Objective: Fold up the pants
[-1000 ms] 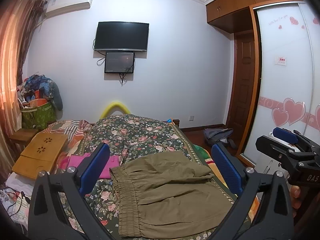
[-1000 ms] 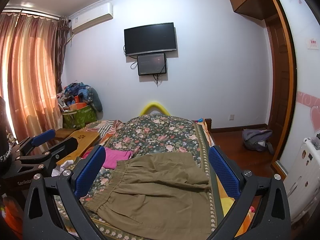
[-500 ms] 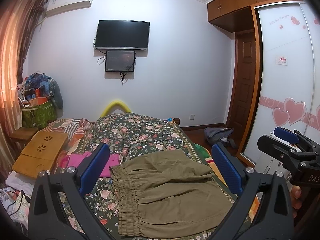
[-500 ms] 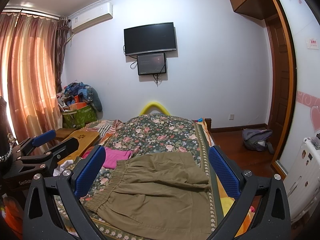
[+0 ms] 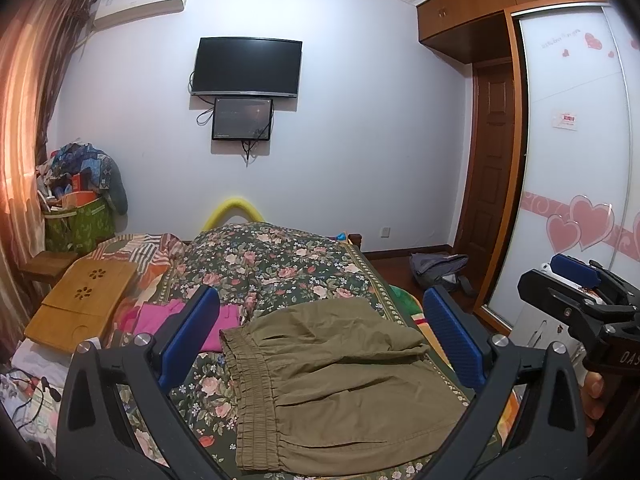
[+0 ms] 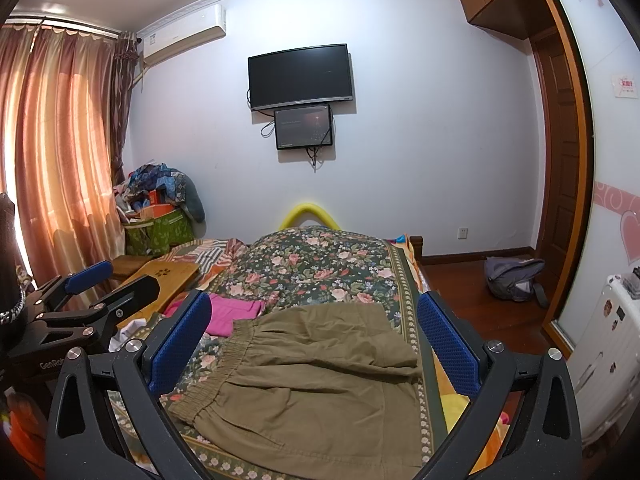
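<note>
Olive-green pants lie folded on the floral bedspread, elastic waistband to the left; they also show in the right wrist view. My left gripper is open and empty, held above the pants. My right gripper is open and empty, also above them. Each gripper shows in the other's view, the right one at the right edge and the left one at the left edge.
A pink garment lies left of the pants. A wooden lap tray sits on the bed's left side. A grey backpack is on the floor by the door. A wardrobe stands to the right, curtains to the left.
The left wrist view has tilted slightly; the pants and both open grippers stay much as they were.
</note>
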`<state>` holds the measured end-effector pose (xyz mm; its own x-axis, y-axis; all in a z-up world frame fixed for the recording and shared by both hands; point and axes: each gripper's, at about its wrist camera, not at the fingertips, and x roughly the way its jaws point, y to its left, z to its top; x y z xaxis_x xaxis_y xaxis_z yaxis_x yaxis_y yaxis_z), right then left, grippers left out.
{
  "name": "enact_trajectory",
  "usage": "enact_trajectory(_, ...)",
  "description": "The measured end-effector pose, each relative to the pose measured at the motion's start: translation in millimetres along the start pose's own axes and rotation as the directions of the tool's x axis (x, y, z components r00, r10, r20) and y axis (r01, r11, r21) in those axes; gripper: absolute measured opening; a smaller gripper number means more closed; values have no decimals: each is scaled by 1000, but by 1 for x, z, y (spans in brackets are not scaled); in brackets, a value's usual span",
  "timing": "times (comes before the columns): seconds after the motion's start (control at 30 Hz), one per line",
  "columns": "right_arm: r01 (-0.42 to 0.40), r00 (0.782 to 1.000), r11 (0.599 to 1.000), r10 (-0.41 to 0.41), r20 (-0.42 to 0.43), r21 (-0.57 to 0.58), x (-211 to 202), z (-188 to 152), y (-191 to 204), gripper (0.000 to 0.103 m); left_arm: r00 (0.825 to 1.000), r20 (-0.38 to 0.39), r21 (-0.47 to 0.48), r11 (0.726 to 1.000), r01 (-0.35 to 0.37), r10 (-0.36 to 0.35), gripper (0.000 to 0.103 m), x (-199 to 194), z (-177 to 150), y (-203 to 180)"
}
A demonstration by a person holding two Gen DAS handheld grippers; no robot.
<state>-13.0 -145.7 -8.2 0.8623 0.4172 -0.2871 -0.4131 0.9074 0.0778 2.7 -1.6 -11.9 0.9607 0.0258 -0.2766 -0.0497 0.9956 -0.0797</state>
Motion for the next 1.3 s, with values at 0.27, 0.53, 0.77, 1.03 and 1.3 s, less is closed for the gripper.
enact_trajectory(0.27, 0, 1000, 1000, 0, 0, -3, 0, 0, 0, 102, 1000, -1, 1, 1000, -1, 1, 103, 0, 2, -1)
enact_trajectory(0.53, 1, 1000, 1000, -1, 0, -3, 1, 0, 0, 102, 1000, 4, 15, 1000, 4, -4, 103, 0, 2, -4)
enact_trajectory(0.77, -1, 1000, 1000, 1, 0, -3, 0, -1, -1, 102, 1000, 8, 22, 1000, 4, -4, 103, 0, 3, -6)
enact_trajectory(1.03, 0, 1000, 1000, 0, -3, -2, 1, -3, -1, 102, 1000, -3, 11, 1000, 7, -7, 103, 3, 3, -5)
enact_trajectory(1.3, 44, 998, 999, -45, -36, -17, 15, -12, -14, 102, 1000, -25, 35, 999, 6, -5, 103, 23, -2, -1)
